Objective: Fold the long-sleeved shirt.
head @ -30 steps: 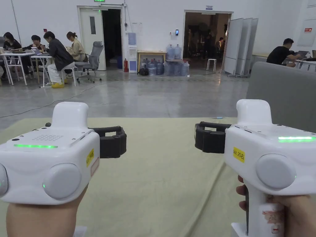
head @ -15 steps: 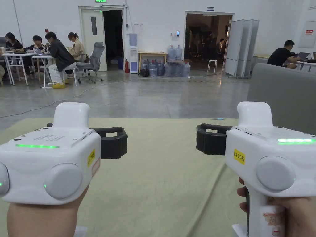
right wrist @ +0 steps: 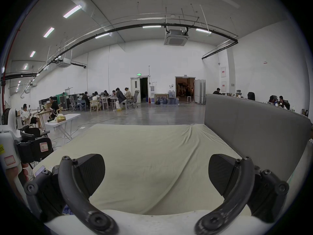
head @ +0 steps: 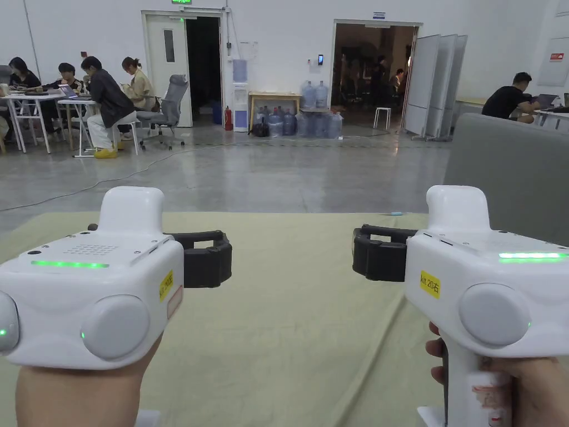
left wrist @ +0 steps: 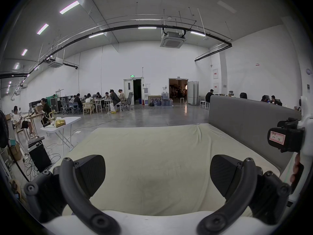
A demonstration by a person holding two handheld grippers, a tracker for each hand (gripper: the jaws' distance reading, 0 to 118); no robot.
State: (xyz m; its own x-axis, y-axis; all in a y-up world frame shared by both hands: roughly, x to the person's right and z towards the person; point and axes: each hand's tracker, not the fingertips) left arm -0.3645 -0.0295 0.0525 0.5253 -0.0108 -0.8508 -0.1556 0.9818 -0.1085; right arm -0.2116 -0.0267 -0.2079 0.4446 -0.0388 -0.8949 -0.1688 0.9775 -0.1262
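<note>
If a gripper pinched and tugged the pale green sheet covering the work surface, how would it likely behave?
The sheet would probably bunch and lift as limp cloth: a long crease already runs across it. It looks thin and light, so it may slide rather than stay put. Both the left gripper and right gripper hang open above it.

Both units I'm running: left gripper (left wrist: 157, 174) and right gripper (right wrist: 156, 173) have smooth white plastic housings with a slight sheen, matt black plastic jaws with finely ribbed pads. Bed sheet (head: 289, 322) is pale yellow-green matt cloth, softly creased toward its right edge. Grey headboard (head: 511, 167) looks like matt fabric; concrete floor (head: 266, 172) polished, faintly glossy.
</note>
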